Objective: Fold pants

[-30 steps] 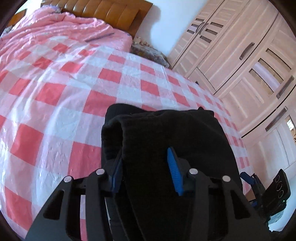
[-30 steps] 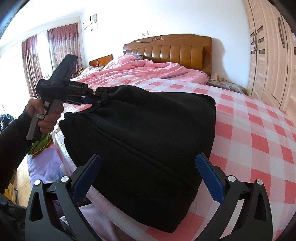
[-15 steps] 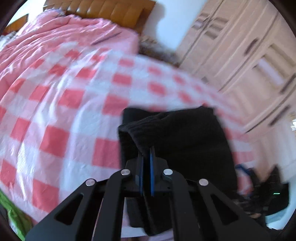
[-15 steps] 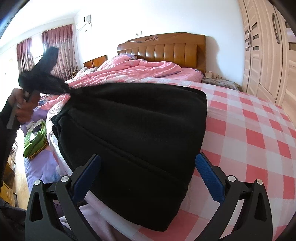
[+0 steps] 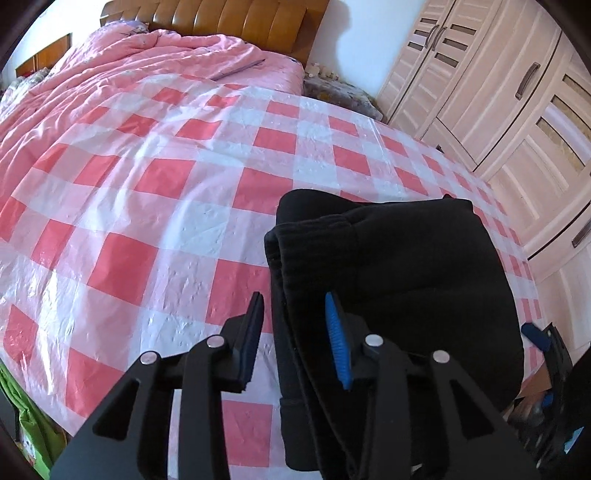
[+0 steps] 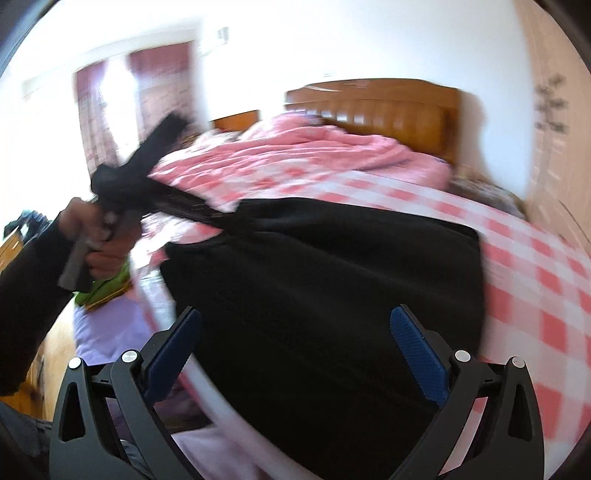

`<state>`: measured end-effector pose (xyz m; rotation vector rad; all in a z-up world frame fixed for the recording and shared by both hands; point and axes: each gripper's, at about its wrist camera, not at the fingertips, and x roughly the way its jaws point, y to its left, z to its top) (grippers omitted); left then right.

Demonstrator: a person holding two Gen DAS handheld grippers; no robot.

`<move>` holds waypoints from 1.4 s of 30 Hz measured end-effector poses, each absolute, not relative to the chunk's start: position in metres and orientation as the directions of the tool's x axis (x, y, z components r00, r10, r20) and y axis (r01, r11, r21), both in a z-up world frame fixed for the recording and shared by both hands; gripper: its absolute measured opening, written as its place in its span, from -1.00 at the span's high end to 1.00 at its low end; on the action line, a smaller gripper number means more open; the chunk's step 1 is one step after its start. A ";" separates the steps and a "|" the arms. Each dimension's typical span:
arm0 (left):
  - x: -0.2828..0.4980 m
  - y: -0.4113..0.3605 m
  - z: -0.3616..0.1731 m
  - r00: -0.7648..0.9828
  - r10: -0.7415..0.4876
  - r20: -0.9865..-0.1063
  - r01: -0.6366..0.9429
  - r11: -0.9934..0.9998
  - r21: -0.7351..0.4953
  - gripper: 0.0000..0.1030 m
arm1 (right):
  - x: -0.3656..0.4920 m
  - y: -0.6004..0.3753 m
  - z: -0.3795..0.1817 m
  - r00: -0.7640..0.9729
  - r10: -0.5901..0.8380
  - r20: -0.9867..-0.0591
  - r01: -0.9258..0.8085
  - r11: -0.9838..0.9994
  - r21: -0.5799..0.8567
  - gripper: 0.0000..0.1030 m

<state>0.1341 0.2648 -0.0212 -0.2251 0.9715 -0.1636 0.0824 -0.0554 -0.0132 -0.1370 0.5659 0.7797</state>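
Note:
Black pants (image 5: 399,280) lie folded in a thick stack at the near edge of the bed, ribbed waistband edge toward my left gripper (image 5: 295,332). Its jaws are opening; the stack's left edge runs between the blue pads (image 5: 337,343) without being pinched. In the blurred right wrist view the pants (image 6: 332,280) fill the middle, and my right gripper (image 6: 295,332) stands wide open just above their near end, holding nothing. A hand (image 6: 99,240) holds the left gripper (image 6: 147,173) there, its tip at the pants' far left corner.
A pink and white checked sheet (image 5: 147,192) covers the bed, with a rumpled pink duvet (image 5: 110,70) and a wooden headboard (image 5: 229,18) behind. Wardrobe doors (image 5: 517,96) run along the right. Green and purple items (image 6: 107,295) lie beside the bed.
The left jaws were shut on the waistband edge half a second ago and now stand apart. The right gripper has swung, blurring its view, still wide open over the pants.

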 end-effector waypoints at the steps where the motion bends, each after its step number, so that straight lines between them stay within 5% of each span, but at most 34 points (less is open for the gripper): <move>1: 0.134 0.263 -0.021 0.557 -0.228 -0.799 0.036 0.967 -0.250 0.28 | 0.081 -0.043 -0.016 0.549 0.639 -0.539 -0.723 0.687 0.079 -0.92; 7: 0.133 0.257 -0.023 0.571 -0.169 -0.804 0.033 0.983 -0.183 0.19 | 0.068 0.011 -0.041 0.541 0.579 -0.610 -0.765 0.641 -0.069 -0.92; 12: 0.132 0.258 -0.023 0.576 -0.162 -0.801 0.031 0.984 -0.177 0.15 | 0.069 0.009 -0.017 0.513 0.657 -0.552 -0.788 0.615 0.001 -0.92; 17: 0.131 0.257 -0.022 0.579 -0.137 -0.804 0.024 0.988 -0.151 0.09 | 0.062 0.037 -0.038 0.452 0.646 -0.615 -0.834 0.551 -0.034 -0.92; 23: 0.121 0.250 -0.010 0.617 0.031 -0.786 -0.037 0.999 0.011 -0.48 | 0.056 0.010 -0.011 0.409 0.727 -0.551 -0.854 0.518 0.049 -0.92; 27: 0.104 0.241 0.013 0.671 0.127 -0.731 -0.085 0.992 0.095 -0.76 | 0.053 -0.022 0.004 0.541 0.666 -0.513 -0.791 0.611 -0.041 -0.92; 36: 0.094 0.144 0.030 0.734 -0.088 -0.673 0.173 0.983 0.060 -0.86 | 0.134 -0.125 0.011 0.751 0.381 -0.540 -0.462 0.887 -0.017 -0.92; 42: 0.112 0.130 -0.028 0.644 -0.022 -0.765 0.148 0.984 0.096 -0.86 | 0.197 -0.116 0.002 0.728 0.332 -0.600 -0.446 0.894 -0.047 -0.92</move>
